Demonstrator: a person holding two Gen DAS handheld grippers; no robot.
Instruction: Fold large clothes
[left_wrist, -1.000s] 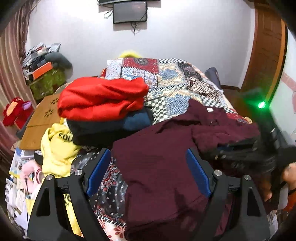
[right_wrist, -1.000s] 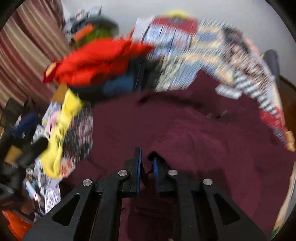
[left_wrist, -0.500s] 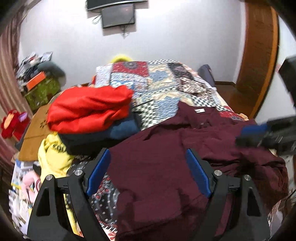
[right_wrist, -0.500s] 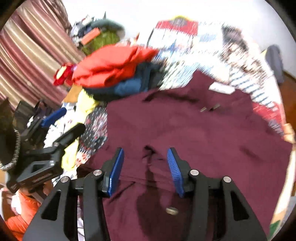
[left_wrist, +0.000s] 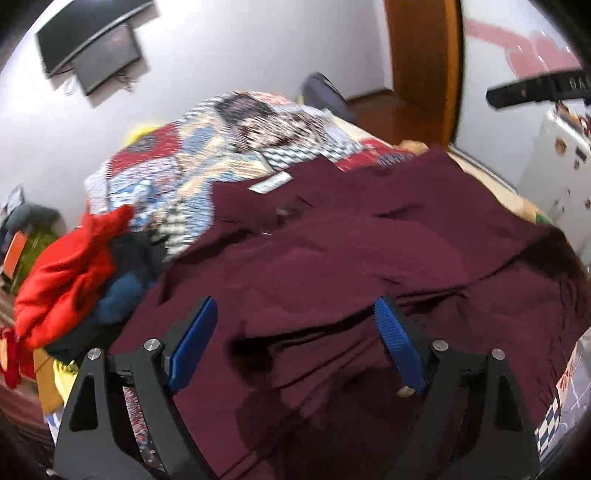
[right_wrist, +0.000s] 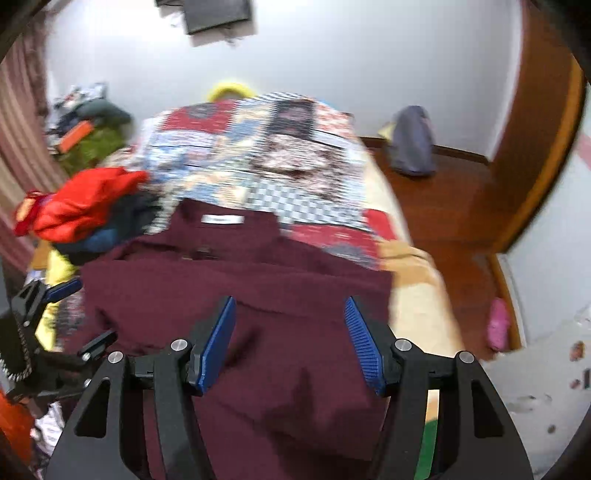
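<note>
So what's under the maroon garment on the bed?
The maroon garment lies on a patchwork quilt, visible beyond its collar and white label. A beige layer shows at its right edge. Anything directly beneath it is covered.

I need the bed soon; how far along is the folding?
Partly done: the maroon garment lies spread on the bed, one part lapped over its front. Left gripper and right gripper are open, holding nothing. Further folds remain; the red garment sits piled aside.

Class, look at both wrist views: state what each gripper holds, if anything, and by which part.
Nothing is held. The left gripper and right gripper are both open above the dark maroon fabric garment.
</note>
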